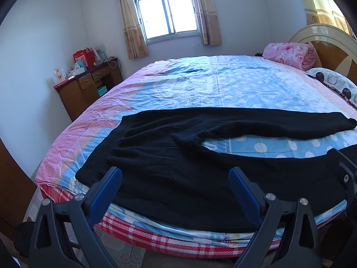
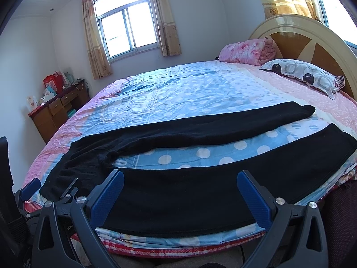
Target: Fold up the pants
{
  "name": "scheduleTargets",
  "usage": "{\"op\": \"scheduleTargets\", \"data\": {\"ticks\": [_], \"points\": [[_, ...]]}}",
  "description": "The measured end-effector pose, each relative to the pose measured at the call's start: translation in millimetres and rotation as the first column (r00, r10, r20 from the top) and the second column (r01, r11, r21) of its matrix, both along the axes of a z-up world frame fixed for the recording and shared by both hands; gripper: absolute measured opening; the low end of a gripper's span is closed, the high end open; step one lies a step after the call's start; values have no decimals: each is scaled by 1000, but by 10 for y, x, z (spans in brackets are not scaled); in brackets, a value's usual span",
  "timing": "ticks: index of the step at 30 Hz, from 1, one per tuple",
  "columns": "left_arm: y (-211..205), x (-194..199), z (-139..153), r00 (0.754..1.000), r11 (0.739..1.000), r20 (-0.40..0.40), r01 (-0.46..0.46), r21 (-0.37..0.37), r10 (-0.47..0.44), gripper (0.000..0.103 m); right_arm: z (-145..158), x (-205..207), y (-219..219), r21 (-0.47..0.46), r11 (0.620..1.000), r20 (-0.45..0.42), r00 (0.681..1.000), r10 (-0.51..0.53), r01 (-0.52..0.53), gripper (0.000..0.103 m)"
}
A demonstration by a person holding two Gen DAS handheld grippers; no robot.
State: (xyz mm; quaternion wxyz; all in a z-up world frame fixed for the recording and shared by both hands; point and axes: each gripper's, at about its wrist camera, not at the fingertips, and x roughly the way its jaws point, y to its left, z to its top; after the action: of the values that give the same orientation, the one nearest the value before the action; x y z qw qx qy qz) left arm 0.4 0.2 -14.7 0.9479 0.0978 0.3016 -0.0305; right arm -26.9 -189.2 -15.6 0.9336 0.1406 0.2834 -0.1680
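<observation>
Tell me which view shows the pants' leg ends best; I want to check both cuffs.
The right wrist view: both cuffs show, the far cuff and the near cuff, flat on the bed. The left wrist view shows only the far cuff; the near leg runs off behind the right gripper.

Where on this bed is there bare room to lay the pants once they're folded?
The widest free patch of sheet lies between the pants' far leg and the window-side edge. A narrow strip is bare between the two legs. The headboard end is crowded by the pillow and pink blanket.
</observation>
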Motion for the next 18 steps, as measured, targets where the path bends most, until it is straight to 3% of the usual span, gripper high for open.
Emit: {"op": "scheduleTargets", "data": {"ticks": [18], "points": [[-53,-56,-65,1000,1000,-12,8,-1,-8,99,-19,25,-14,7,1000,-11,1000,1,-1,102]]}}
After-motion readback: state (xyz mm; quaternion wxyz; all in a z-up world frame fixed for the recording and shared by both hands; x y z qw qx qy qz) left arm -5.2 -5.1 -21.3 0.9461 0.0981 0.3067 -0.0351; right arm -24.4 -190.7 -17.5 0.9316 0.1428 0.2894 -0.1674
